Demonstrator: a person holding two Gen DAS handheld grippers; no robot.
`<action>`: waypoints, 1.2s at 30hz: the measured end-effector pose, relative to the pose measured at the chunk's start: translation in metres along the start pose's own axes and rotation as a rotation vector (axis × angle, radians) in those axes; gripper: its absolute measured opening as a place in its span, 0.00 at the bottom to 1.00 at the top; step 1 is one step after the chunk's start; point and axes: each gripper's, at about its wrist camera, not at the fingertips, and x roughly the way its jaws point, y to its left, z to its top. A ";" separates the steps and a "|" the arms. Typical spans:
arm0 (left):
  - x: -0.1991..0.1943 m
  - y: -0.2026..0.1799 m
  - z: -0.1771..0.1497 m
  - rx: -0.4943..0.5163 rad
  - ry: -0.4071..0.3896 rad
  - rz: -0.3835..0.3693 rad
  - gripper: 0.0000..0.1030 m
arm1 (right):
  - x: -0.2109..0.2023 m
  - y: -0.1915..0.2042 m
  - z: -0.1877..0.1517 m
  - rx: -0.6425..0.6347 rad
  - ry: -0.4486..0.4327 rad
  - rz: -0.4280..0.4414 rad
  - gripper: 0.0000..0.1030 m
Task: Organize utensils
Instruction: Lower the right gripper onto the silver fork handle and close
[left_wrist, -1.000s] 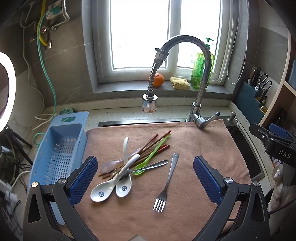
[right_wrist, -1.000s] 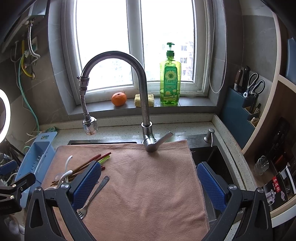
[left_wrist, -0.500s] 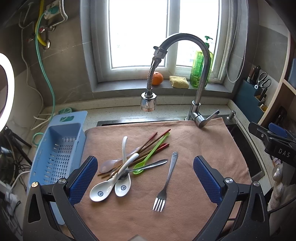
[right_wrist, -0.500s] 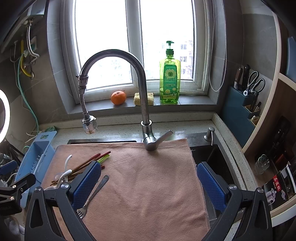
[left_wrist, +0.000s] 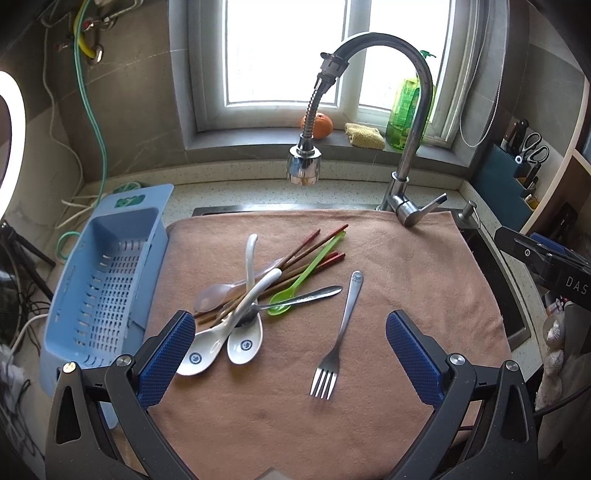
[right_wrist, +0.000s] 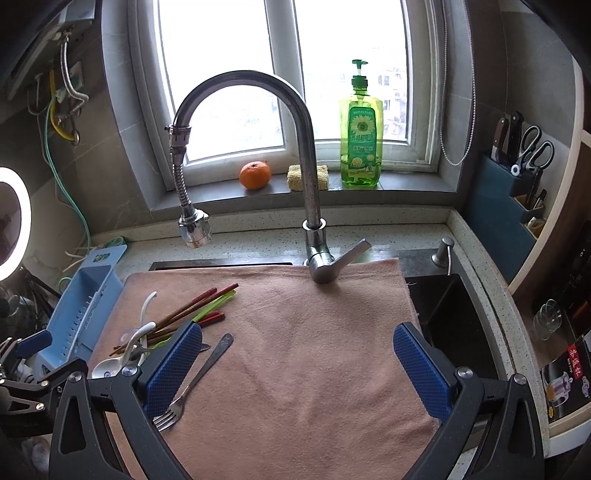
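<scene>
A pile of utensils lies on a brown towel (left_wrist: 406, 280) over the sink: two white ceramic spoons (left_wrist: 245, 341), a translucent spoon (left_wrist: 210, 299), a green plastic spoon (left_wrist: 306, 275), a metal spoon (left_wrist: 310, 295) and several dark red chopsticks (left_wrist: 306, 245). A metal fork (left_wrist: 341, 332) lies apart, to the right of the pile. My left gripper (left_wrist: 290, 358) hovers open above the near side of the pile and fork, holding nothing. My right gripper (right_wrist: 297, 365) is open over bare towel (right_wrist: 314, 332), with the fork (right_wrist: 199, 376) by its left finger.
A blue slotted drainer basket (left_wrist: 107, 273) stands left of the towel. The curved faucet (left_wrist: 410, 122) arches over the far edge, its lever (right_wrist: 349, 254) pointing right. The sill holds an orange (right_wrist: 255, 175), sponge (right_wrist: 308, 177) and green soap bottle (right_wrist: 361, 136). An uncovered sink (right_wrist: 447, 317) lies right.
Both views have shifted slightly; the scene sits a little higher and nearer in the right wrist view. No utensil has moved and both grippers stay open.
</scene>
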 end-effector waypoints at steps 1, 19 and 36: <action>0.003 0.001 -0.003 0.000 0.014 -0.005 0.99 | 0.004 0.000 -0.001 0.002 0.013 0.017 1.00; 0.051 -0.009 -0.050 0.069 0.163 -0.107 0.89 | 0.103 0.016 -0.029 0.144 0.345 0.394 0.99; 0.082 -0.011 -0.070 0.109 0.256 -0.200 0.48 | 0.167 0.051 -0.060 0.248 0.591 0.545 0.43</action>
